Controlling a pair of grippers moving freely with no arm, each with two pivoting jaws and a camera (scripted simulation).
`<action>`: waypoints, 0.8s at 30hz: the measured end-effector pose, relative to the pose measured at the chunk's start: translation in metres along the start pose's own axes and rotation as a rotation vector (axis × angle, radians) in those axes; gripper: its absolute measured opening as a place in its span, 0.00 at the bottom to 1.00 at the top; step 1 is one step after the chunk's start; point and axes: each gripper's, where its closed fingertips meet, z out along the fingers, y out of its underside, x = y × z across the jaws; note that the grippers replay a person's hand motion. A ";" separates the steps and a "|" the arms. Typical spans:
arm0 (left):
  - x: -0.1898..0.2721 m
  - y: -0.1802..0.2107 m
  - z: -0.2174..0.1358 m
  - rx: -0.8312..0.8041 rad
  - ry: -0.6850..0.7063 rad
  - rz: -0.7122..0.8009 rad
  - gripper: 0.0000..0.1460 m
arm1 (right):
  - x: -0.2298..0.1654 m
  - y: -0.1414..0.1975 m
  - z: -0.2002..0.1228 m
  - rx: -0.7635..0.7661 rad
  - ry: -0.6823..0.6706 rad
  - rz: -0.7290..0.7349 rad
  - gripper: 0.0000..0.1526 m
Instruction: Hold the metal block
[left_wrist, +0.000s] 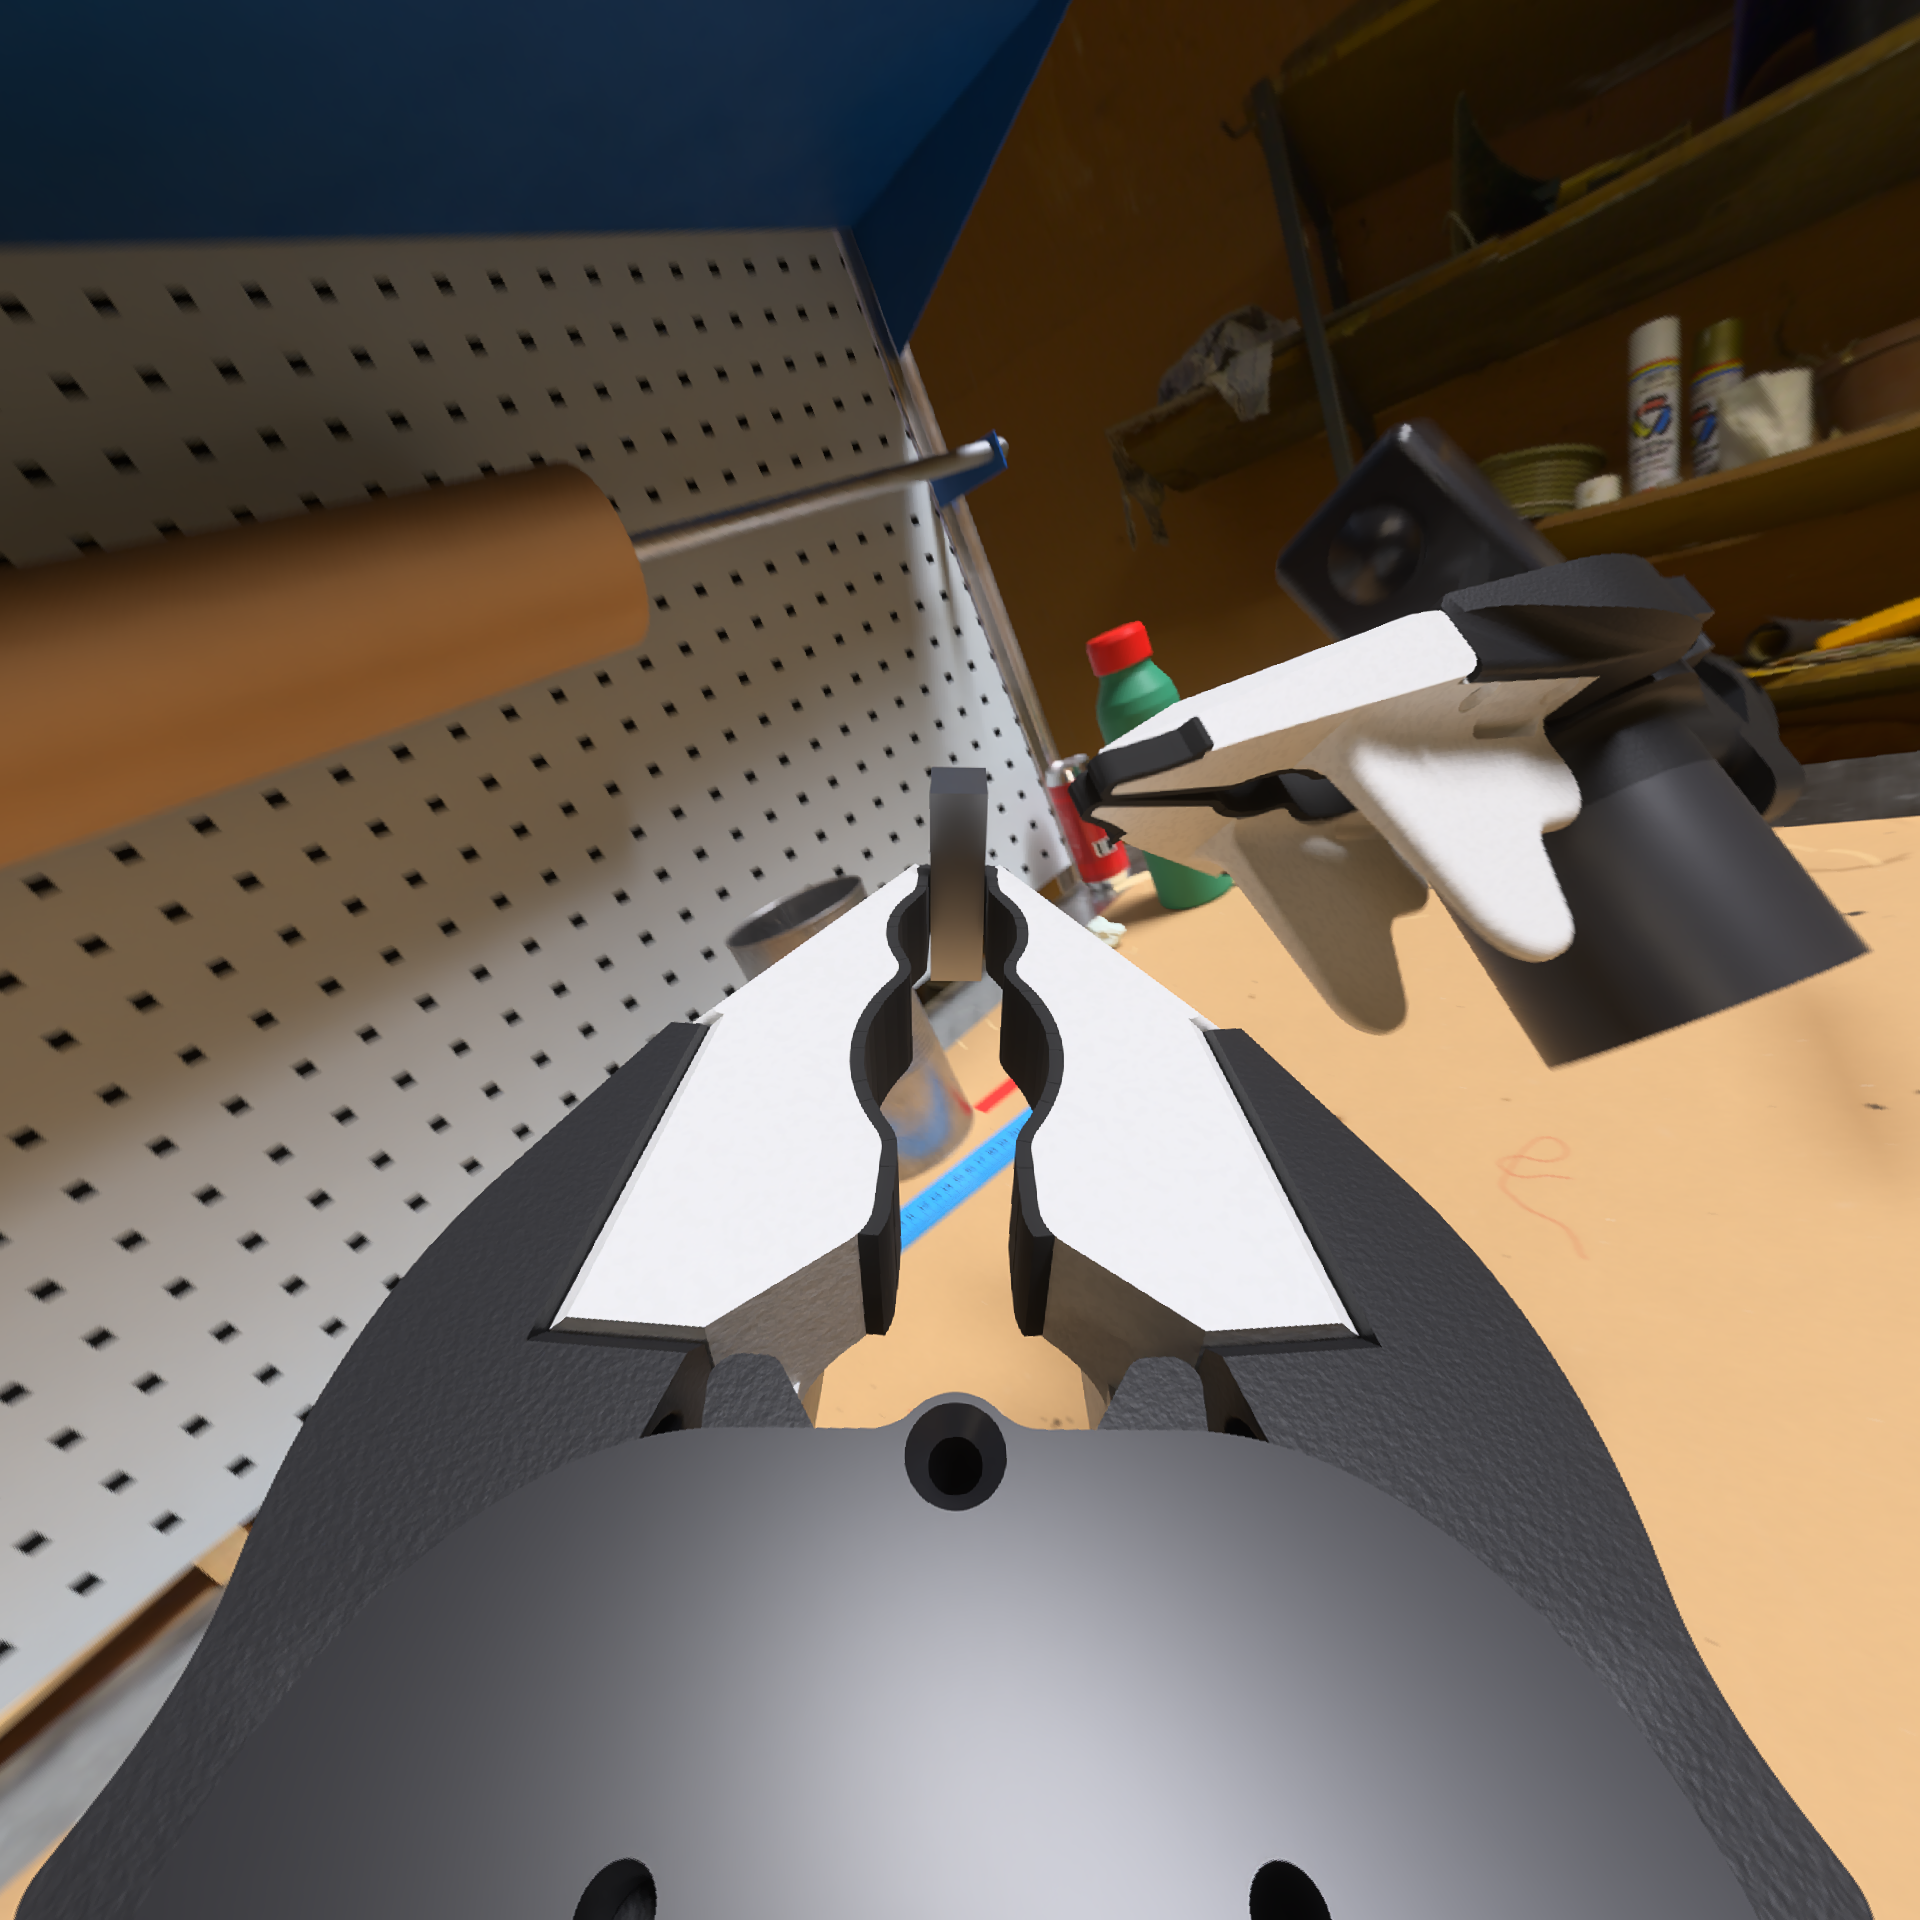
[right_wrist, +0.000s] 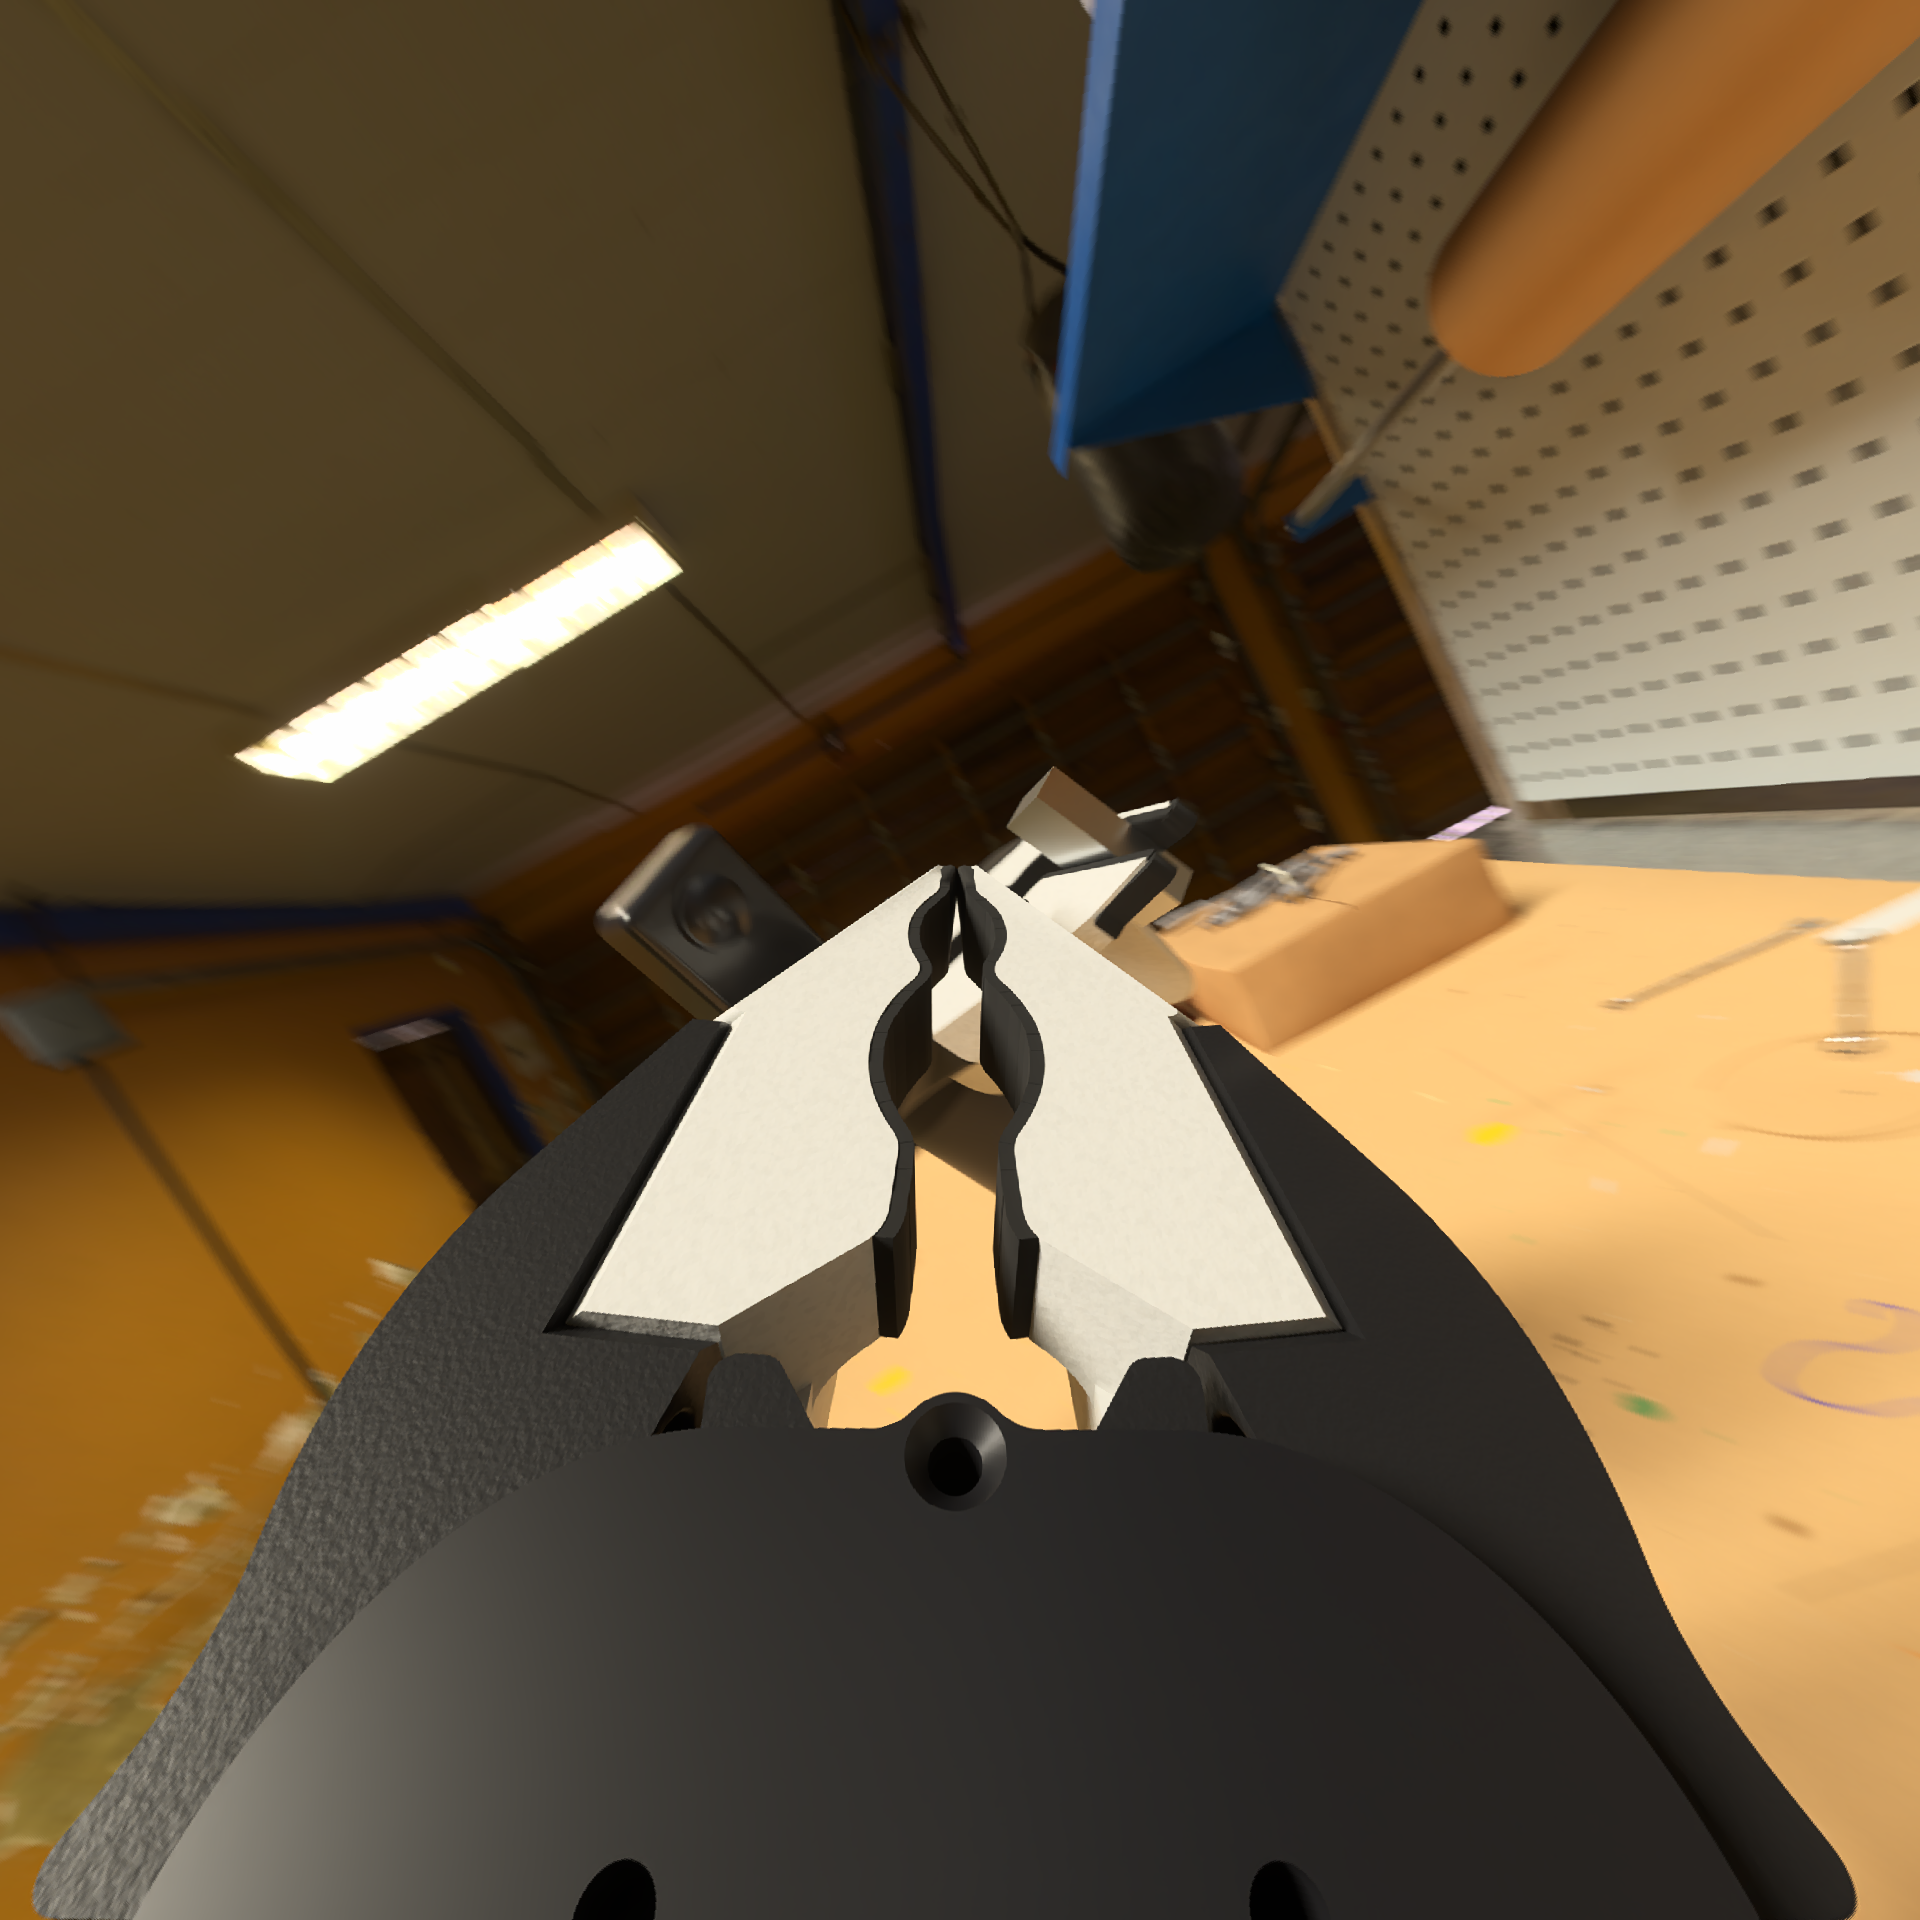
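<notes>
In the left wrist view my left gripper (left_wrist: 957, 891) is shut on the metal block (left_wrist: 957, 831), a thin grey slab standing upright between the fingertips, held above the bench. My right gripper (left_wrist: 1093, 792) shows at the right, shut and empty, its tips a short way right of the block. In the right wrist view my right gripper (right_wrist: 955, 875) has its fingertips touching with nothing between them. Beyond it, the left gripper (right_wrist: 1117, 844) holds the block (right_wrist: 1070, 812) in the air.
A wooden bench top (left_wrist: 1558, 1299) lies below. A pegboard (left_wrist: 364, 883) with a brown roll (left_wrist: 312, 634) stands at the left. A metal cup (left_wrist: 800, 914), a green bottle (left_wrist: 1138, 707), a red can (left_wrist: 1091, 842) and a blue ruler (left_wrist: 961, 1179) are near. A cardboard box (right_wrist: 1340, 935) sits on the bench.
</notes>
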 end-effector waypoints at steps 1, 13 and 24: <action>-0.001 -0.001 -0.001 0.016 -0.014 0.029 0.06 | -0.003 0.000 0.001 0.036 -0.047 0.057 0.00; -0.004 -0.003 -0.002 0.040 -0.030 -0.023 0.06 | -0.009 0.006 -0.001 0.137 -0.225 0.122 0.00; -0.005 0.009 0.004 -0.071 -0.063 0.016 0.06 | 0.016 0.000 -0.011 -0.241 0.463 -1.034 0.14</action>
